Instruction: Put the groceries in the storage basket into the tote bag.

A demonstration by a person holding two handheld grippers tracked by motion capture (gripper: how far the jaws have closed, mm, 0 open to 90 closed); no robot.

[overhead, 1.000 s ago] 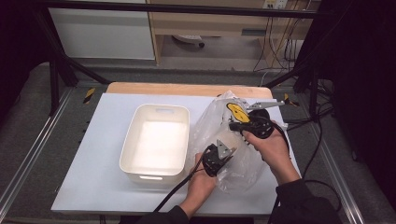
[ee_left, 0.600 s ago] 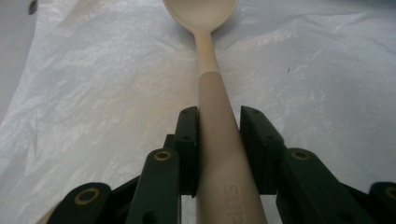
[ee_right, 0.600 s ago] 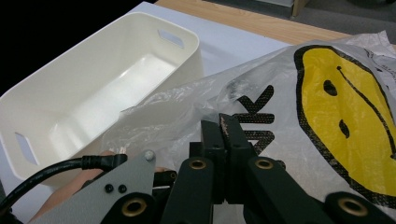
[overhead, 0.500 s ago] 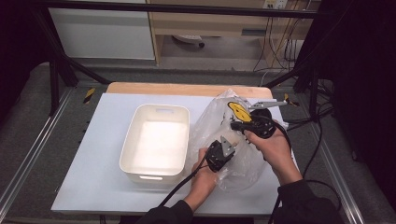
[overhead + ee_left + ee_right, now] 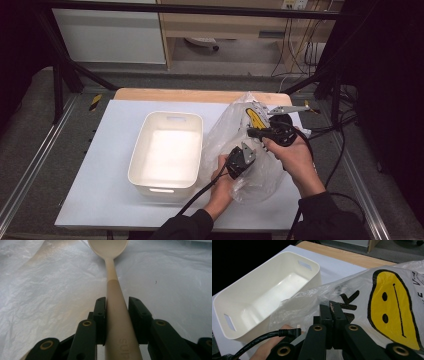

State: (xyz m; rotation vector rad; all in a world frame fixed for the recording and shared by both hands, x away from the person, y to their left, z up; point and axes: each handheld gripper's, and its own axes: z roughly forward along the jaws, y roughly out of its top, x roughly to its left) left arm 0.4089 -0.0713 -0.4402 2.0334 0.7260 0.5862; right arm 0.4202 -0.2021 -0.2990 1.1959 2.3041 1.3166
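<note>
A white rectangular bin (image 5: 167,152) stands on the left half of the pale table (image 5: 90,185), with a cut-out handle in each end wall. Just to its right lies a crumpled clear plastic bag (image 5: 227,132) printed with a yellow smiley face (image 5: 393,305). The left gripper (image 5: 240,159) sits low at the bag's near side. In the left gripper view, its jaws are partly closed on the handle of a cream spoon (image 5: 115,297), which runs straight out between them with its bowl lying against the plastic. Further right, the right gripper (image 5: 334,308) is over the upper part of the bag, its jaws pressed fully together and pinching a fold of the plastic beside the black lettering.
</note>
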